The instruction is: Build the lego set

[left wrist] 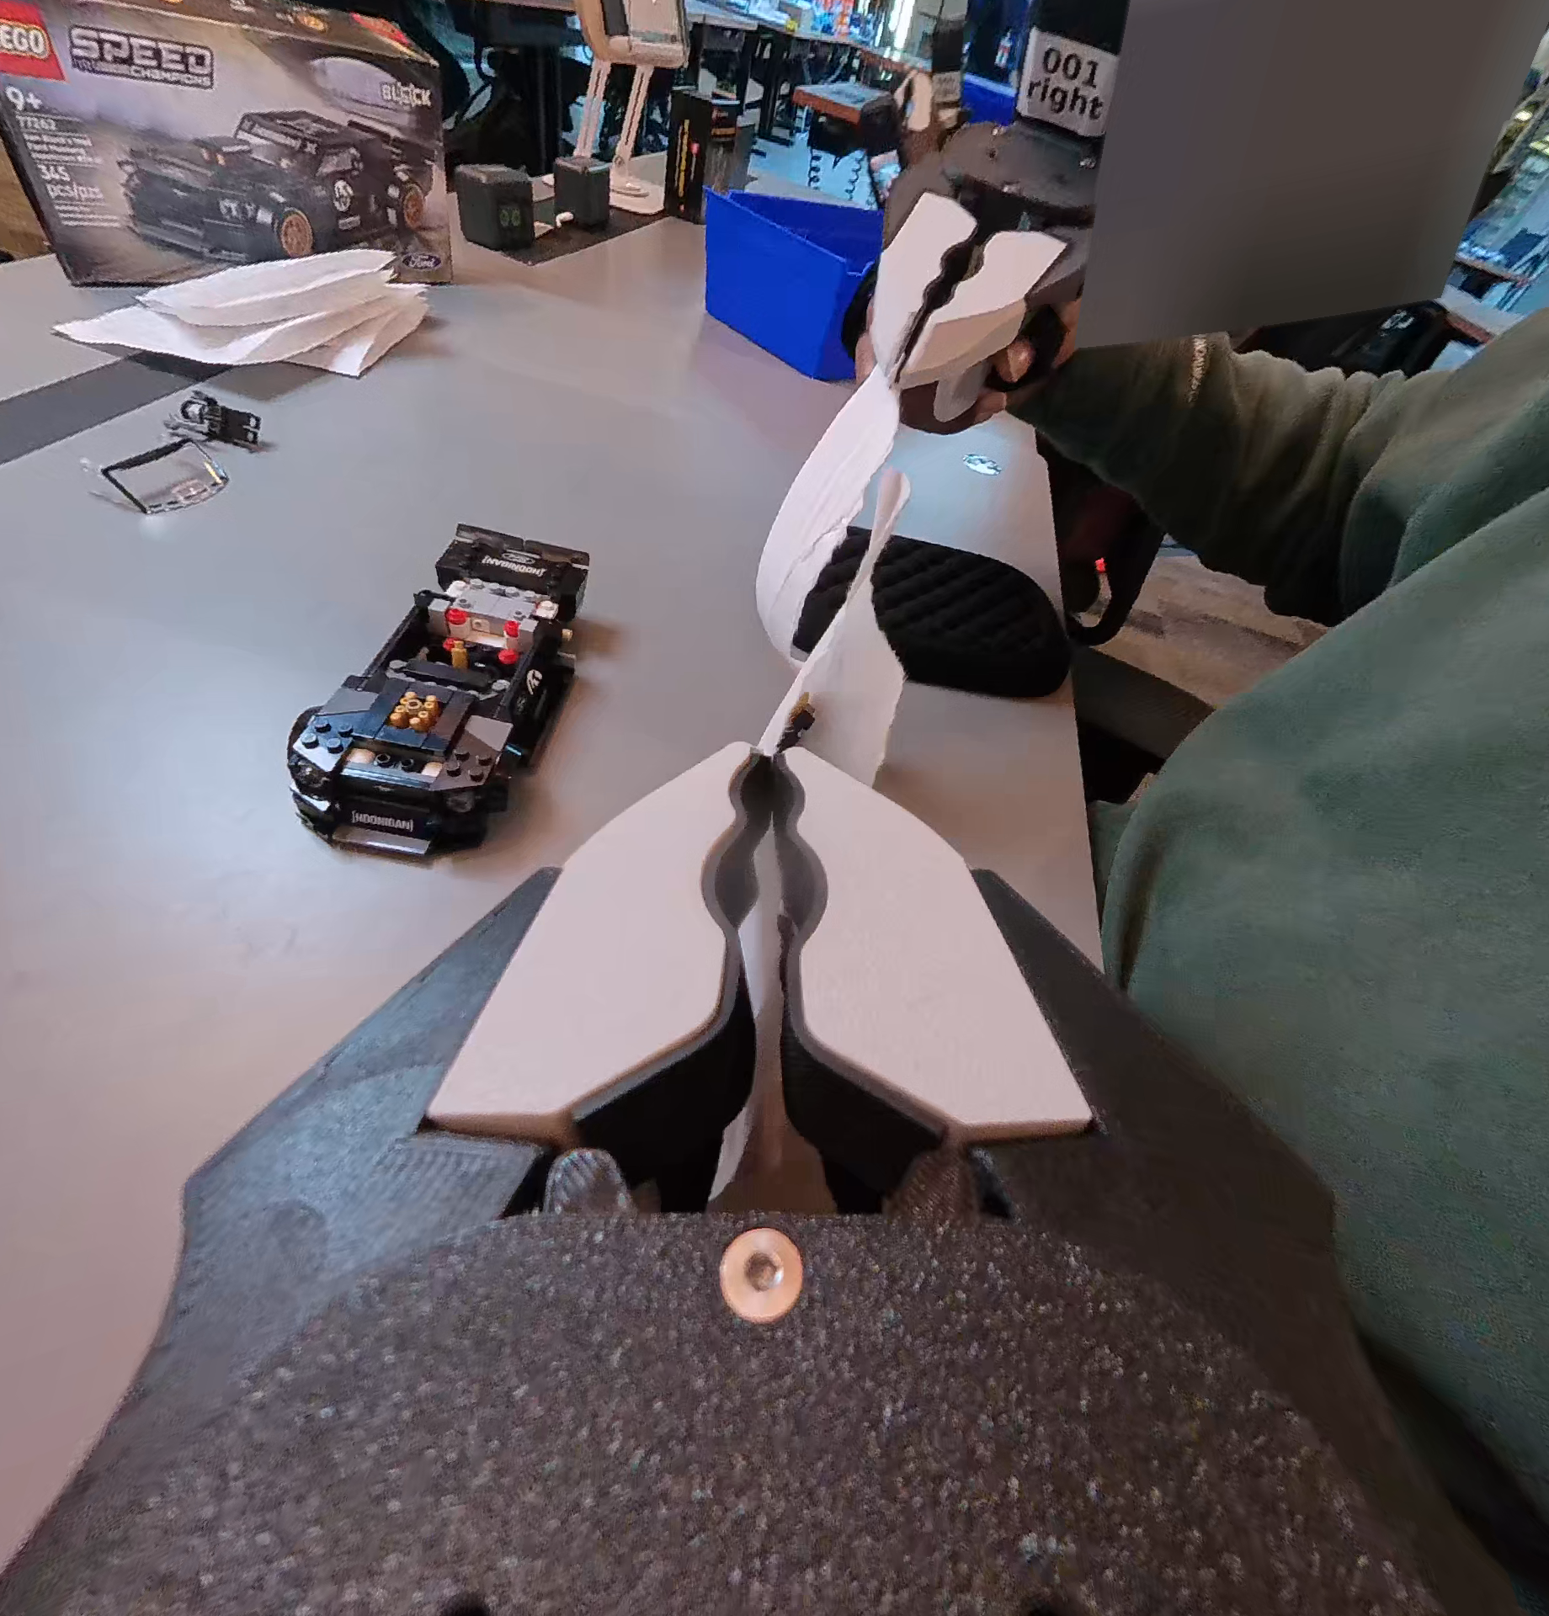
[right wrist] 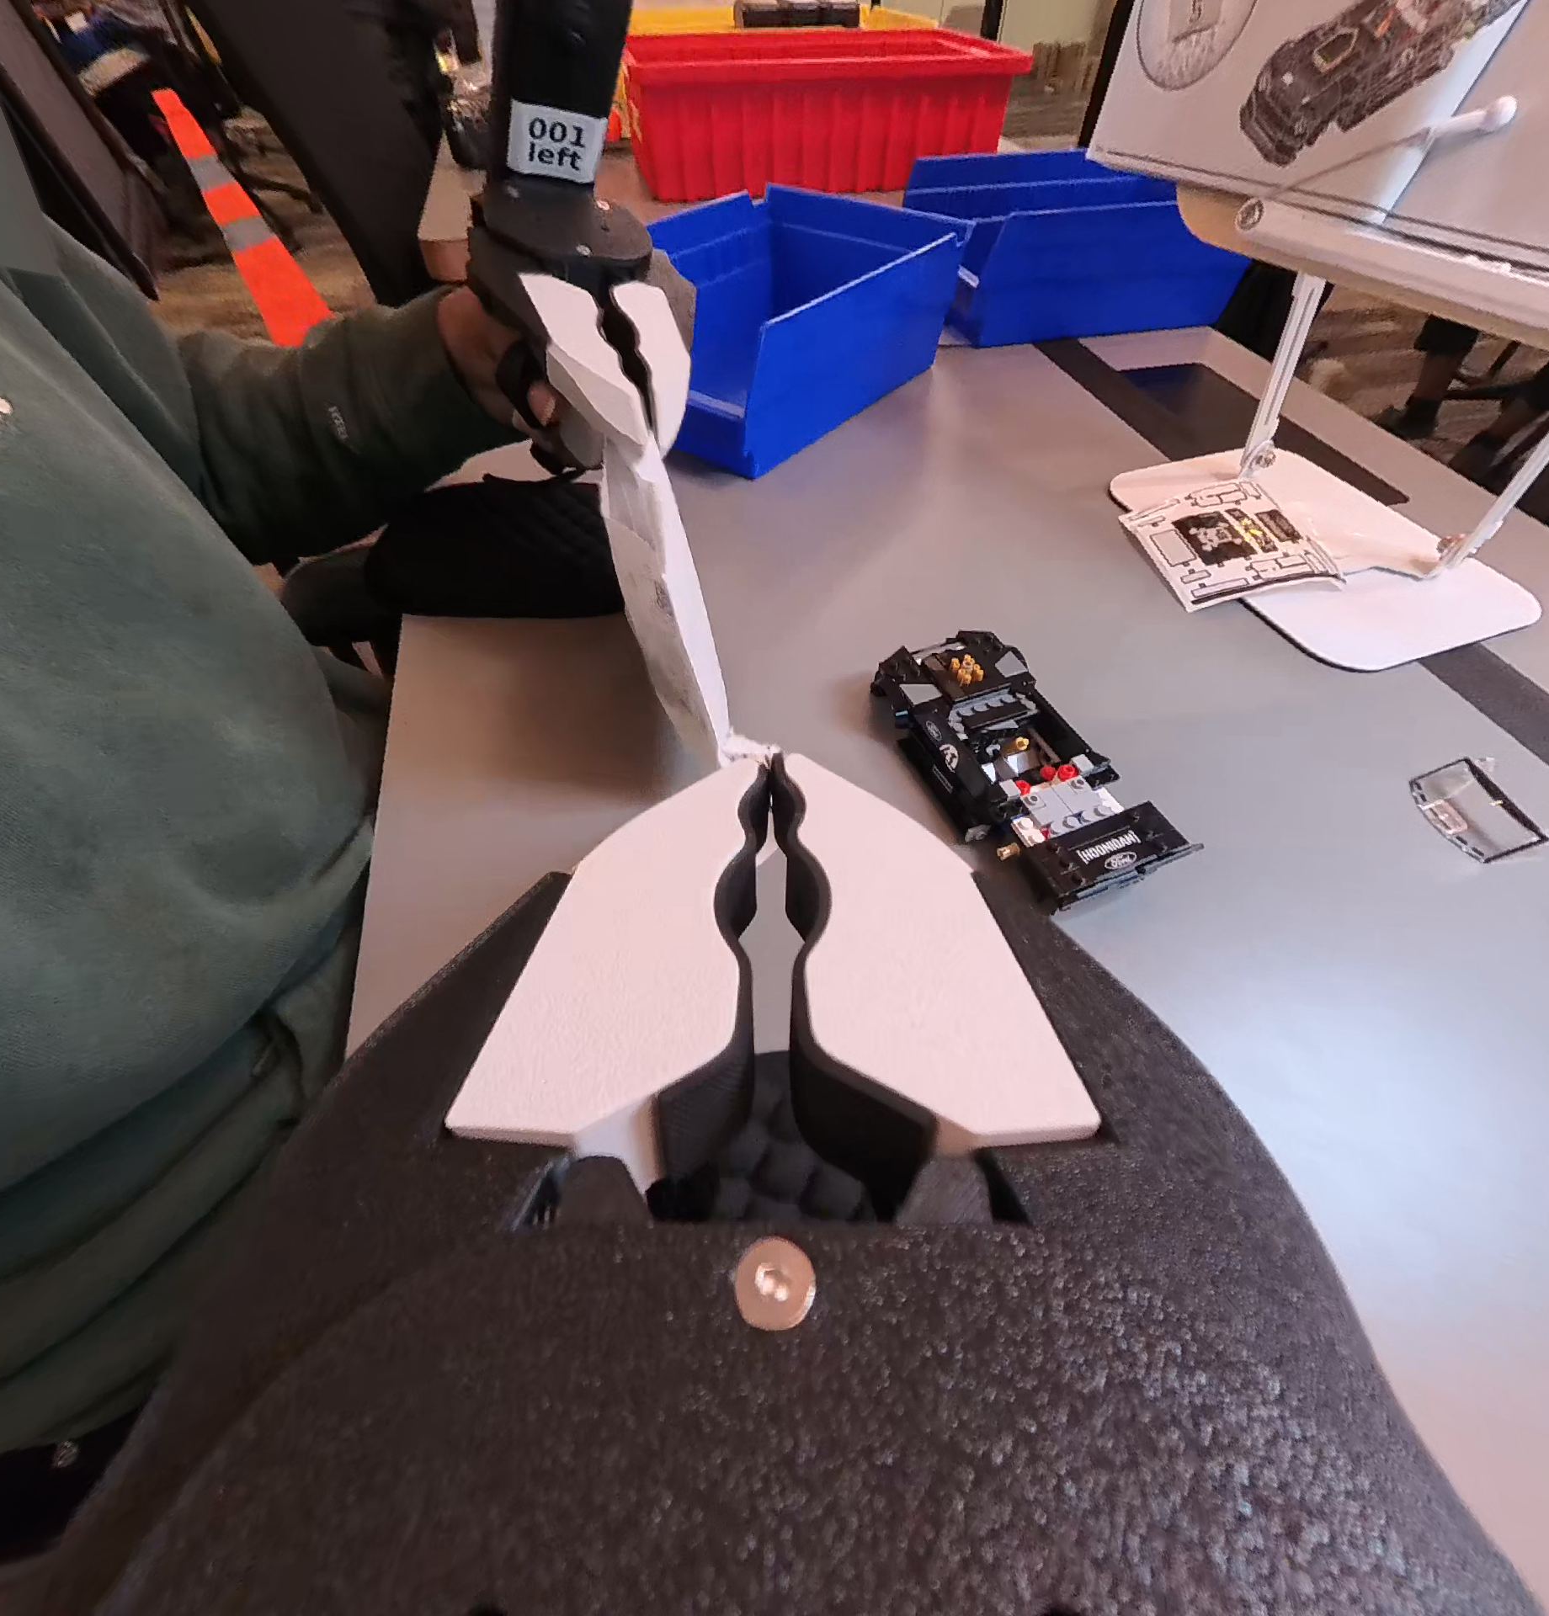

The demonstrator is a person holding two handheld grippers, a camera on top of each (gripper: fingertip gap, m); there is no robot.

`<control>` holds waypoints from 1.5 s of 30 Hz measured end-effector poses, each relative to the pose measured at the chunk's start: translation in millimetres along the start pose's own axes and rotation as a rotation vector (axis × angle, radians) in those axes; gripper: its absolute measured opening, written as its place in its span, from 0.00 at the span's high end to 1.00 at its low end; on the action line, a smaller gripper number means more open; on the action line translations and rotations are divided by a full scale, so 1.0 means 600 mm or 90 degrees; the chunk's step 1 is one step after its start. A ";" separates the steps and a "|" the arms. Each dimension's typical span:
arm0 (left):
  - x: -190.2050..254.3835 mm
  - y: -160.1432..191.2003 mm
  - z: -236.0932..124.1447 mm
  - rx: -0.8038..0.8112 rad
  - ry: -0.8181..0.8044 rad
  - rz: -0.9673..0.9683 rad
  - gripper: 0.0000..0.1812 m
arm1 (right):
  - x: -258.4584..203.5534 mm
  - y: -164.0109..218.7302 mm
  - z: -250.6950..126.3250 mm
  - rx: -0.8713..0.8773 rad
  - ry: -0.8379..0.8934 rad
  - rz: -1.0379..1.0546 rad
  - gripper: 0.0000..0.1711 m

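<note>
A white paper parts bag (left wrist: 828, 498) is stretched in the air between my two grippers, above the table's near edge. My left gripper (left wrist: 767, 765) is shut on its lower end, where a small dark and gold piece (left wrist: 797, 713) pokes out. My right gripper (left wrist: 907, 372) is shut on the upper end. In the right wrist view my right gripper (right wrist: 771, 768) pinches the crumpled end of the bag (right wrist: 675, 630), and the left gripper (right wrist: 653, 420) holds the far end. The partly built black Lego car (left wrist: 439, 700) sits on the grey table (left wrist: 141, 874); it also shows in the right wrist view (right wrist: 1025, 769).
The Lego box (left wrist: 211, 131) and flattened white bags (left wrist: 255, 315) lie at the back. A clear windshield piece (right wrist: 1479, 809), a sticker sheet (right wrist: 1226, 542), the instruction stand (right wrist: 1366, 175), blue bins (right wrist: 806, 323) and a red bin (right wrist: 815, 114) surround the car. A black padded object (left wrist: 955, 612) lies at the table edge. The black padded object (left wrist: 955, 612) is closer to my right gripper, around 15 centimetres from its tips; the left tips are 30 centimetres off.
</note>
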State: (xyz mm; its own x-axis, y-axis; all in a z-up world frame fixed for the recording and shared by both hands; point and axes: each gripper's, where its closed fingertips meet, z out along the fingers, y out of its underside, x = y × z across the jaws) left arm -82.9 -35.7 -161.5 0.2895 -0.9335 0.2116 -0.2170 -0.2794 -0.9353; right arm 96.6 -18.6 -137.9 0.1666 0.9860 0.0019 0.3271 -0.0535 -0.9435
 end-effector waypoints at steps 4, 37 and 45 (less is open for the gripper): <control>-0.019 0.012 0.017 -0.054 -0.073 0.016 1.00 | 0.002 -0.001 -0.003 0.004 0.004 -0.002 1.00; -0.001 -0.014 0.063 0.020 -0.026 0.012 1.00 | 0.377 0.028 -0.195 0.162 0.546 0.171 1.00; -0.003 -0.008 0.059 0.035 -0.001 -0.021 1.00 | 0.502 0.076 -0.290 0.135 0.733 0.218 1.00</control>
State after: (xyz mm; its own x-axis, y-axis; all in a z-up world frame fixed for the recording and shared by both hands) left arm -49.1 -25.0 -167.7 0.2974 -0.9236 0.2420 -0.1556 -0.2970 -0.9421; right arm 323.4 248.2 -122.5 0.9766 0.2047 -0.0663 -0.0357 -0.1497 -0.9881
